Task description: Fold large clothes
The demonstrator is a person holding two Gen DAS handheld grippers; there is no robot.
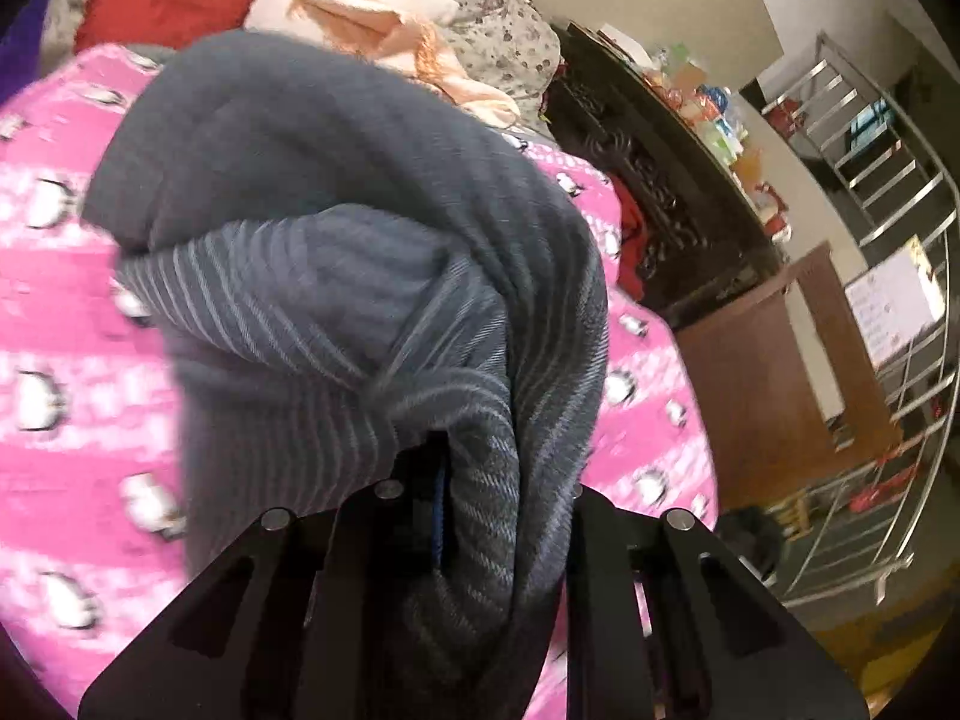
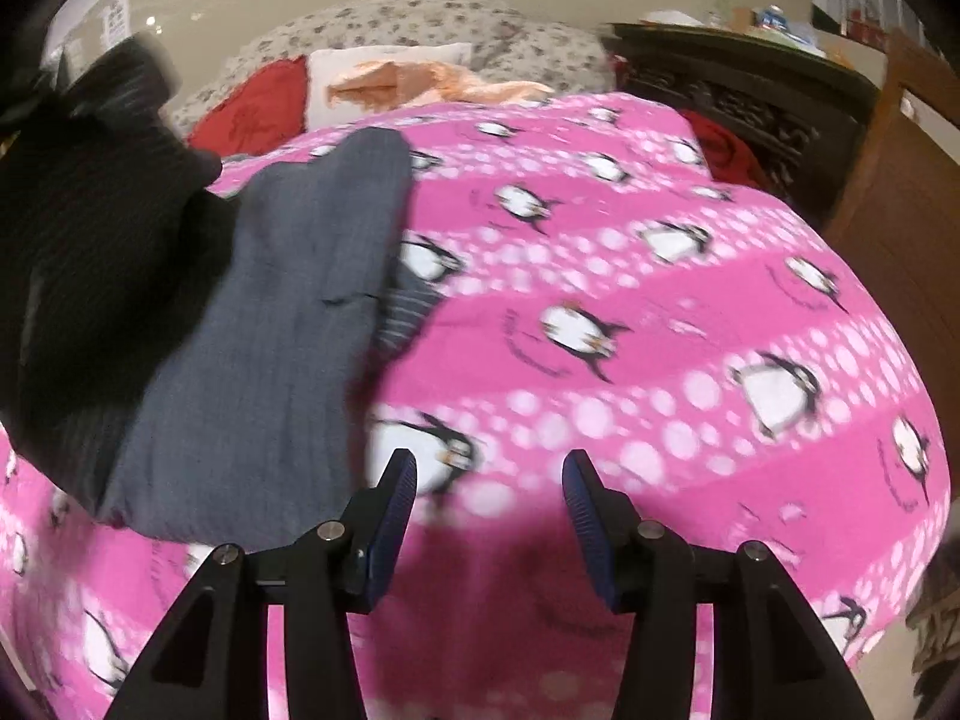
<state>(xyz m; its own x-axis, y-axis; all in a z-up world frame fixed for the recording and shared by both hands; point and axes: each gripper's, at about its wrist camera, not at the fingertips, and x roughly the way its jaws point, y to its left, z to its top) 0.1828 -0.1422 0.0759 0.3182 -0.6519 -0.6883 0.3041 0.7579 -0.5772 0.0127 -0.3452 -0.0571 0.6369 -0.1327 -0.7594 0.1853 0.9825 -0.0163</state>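
At the bottom of the left wrist view, the left gripper (image 1: pixel 504 516) clamps the grey striped garment (image 1: pixel 360 276), bunched at frame centre over the pink penguin blanket (image 1: pixel 54 312). The right gripper (image 2: pixel 489 474) gapes empty, garment (image 2: pixel 270 330) at left.

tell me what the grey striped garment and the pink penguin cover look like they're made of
Grey striped garment: looks like a soft woven cloth, perhaps a wool or suiting blend, matte; fine pale pinstripes and a diagonal weave show where the left gripper clamps it.

Pink penguin cover: probably fleece or brushed polyester, with a fuzzy, non-shiny surface and printed penguins; blur leaves the exact fibre open.
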